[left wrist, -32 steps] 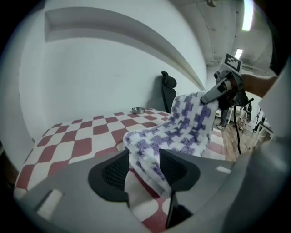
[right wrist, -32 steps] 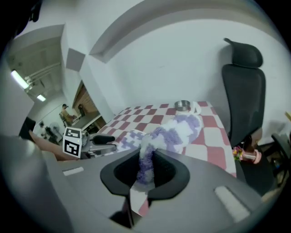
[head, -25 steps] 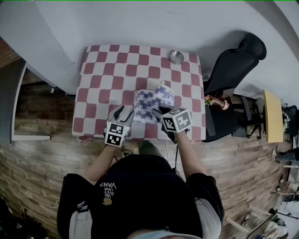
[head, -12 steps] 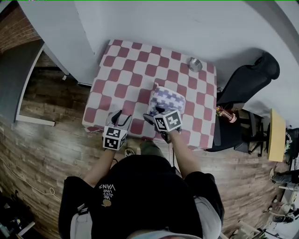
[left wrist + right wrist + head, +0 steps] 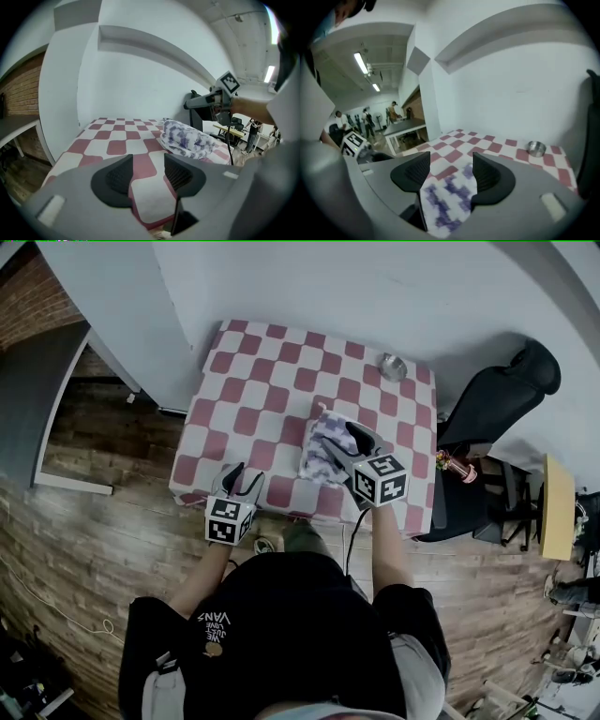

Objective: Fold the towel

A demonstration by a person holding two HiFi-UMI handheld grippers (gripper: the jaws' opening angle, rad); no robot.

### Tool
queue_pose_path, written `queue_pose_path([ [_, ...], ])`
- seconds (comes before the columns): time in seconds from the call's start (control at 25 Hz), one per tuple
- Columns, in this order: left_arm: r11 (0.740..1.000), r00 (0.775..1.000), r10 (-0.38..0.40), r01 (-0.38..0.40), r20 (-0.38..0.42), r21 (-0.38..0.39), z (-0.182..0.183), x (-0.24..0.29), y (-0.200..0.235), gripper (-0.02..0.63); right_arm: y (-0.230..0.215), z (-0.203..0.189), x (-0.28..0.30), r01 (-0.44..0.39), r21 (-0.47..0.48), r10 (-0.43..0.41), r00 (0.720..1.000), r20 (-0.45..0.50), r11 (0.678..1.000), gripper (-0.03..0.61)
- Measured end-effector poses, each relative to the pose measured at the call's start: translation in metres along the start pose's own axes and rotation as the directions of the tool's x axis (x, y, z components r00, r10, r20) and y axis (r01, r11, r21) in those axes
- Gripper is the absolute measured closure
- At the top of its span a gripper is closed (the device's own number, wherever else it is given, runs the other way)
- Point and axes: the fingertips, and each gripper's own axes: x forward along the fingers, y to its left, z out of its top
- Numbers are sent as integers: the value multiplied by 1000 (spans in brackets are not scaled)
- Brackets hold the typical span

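The towel (image 5: 319,448), white with purple checks, lies folded and a little rumpled on the red-and-white checked table (image 5: 253,381), near its front right. My right gripper (image 5: 345,442) hovers just above the towel. Its jaws have just been opening and now stand open. In the right gripper view the towel (image 5: 450,201) shows below and between them, with the pads (image 5: 412,171) clear of it. My left gripper (image 5: 242,474) is open and empty over the table's front edge, left of the towel. In the left gripper view the towel (image 5: 187,138) lies ahead to the right.
A small metal bowl (image 5: 392,367) sits at the table's far right corner. A black office chair (image 5: 492,409) stands right of the table, and a white wall runs behind it. Wooden floor surrounds the table. Several people stand far off in the right gripper view.
My right gripper has opened, let go of the towel and lifted to the right above it. The left gripper drew away from the towel to the left, then held still.
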Motion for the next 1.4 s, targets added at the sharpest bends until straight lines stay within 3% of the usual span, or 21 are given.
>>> queue_pose_path([
  [0.08, 1000, 1000, 3, -3, 1, -4, -2, -3, 1, 430, -23, -21, 16, 56, -63, -63, 992, -111, 996, 290],
  [0.24, 1000, 1000, -1, 1, 3, -7, -4, -11, -1, 430, -14, -76, 44, 54, -186, -107, 951, -290, 981, 269],
  [0.44, 999, 999, -33, 33, 2, 4, -5, -18, -8, 430, 11, -107, 68, 95, -323, -197, 934, -299, 942, 241],
  [0.6, 998, 998, -65, 65, -4, 24, -7, -22, -17, 430, 8, -109, 76, 110, -297, -209, 922, -325, 948, 241],
  [0.68, 997, 998, -70, 70, -2, 31, -4, -22, -22, 430, 7, -97, 70, 117, -264, -195, 936, -293, 957, 239],
  [0.84, 997, 998, -60, 58, 36, 50, 11, -27, -35, 430, 9, -48, 24, 171, -203, -193, 976, -97, 964, 241],
  [1.0, 996, 994, -44, 35, 99, 83, 36, -35, -58, 430, 15, -25, -41, 161, -89, -155, 985, 72, 983, 253],
  [1.24, 994, 981, 2, -24, 194, 108, 70, -45, -115, 431, 10, -36, -129, 151, 35, -155, 971, 184, 988, 400],
  [1.4, 994, 970, 34, -58, 243, 96, 78, -54, -157, 436, -3, -57, -179, 150, 106, -168, 966, 195, 983, 545],
])
